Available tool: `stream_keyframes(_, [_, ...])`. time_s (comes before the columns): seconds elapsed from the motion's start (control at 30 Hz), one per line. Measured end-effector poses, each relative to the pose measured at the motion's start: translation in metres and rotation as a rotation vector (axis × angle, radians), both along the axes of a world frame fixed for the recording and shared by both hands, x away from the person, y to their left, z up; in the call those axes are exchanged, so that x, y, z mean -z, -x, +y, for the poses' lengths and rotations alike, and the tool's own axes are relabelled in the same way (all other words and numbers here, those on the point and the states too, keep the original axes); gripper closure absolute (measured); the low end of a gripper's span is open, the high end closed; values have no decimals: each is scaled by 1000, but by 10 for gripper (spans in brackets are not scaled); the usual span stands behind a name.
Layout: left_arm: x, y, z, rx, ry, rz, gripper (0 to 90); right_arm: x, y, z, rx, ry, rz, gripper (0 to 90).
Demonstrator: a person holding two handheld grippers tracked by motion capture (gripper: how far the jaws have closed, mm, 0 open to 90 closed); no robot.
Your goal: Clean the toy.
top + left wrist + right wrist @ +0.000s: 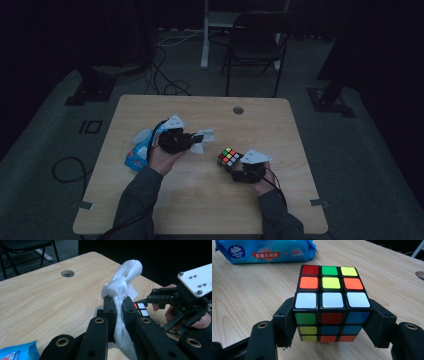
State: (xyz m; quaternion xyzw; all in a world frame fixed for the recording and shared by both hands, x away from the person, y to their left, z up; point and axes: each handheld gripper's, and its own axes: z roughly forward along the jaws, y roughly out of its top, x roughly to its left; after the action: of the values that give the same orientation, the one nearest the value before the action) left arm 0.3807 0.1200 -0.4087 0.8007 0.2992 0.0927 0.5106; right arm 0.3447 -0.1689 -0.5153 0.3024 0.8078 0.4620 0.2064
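Two risks are seen. A crumpled white wet wipe [120, 293] is pinched tight between the closed jaws of the left gripper [117, 303], its loose tail hanging below them. A multicoloured plastic puzzle cube [331, 303] is clamped by its sides between the jaws of the right gripper [332, 322], just ahead of the left gripper. If the wipe is pressed hard against the cube, the cube could be twisted or pushed out of that side grip. The thin wipe could also slip free. A blue pack of wipes [265, 251] lies beyond the cube.
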Motion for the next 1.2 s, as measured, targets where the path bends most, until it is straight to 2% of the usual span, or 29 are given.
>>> stream_keyframes(0.27, [0, 3, -9, 24, -3, -4, 861, -2, 1, 0, -2, -8, -4, 346])
stream_keyframes(0.67, [11, 4, -25, 57, 4, 14, 861, -6, 4, -1, 0, -25, -11, 346])
stream_keyframes(1.0, [23, 4, -45, 93, -9, 41, 861, -9, 6, 1, -7, -27, -21, 346])
stream_keyframes(1.2, [21, 8, -58, 129, -18, 34, 861, -7, 6, 2, -6, -17, -15, 346])
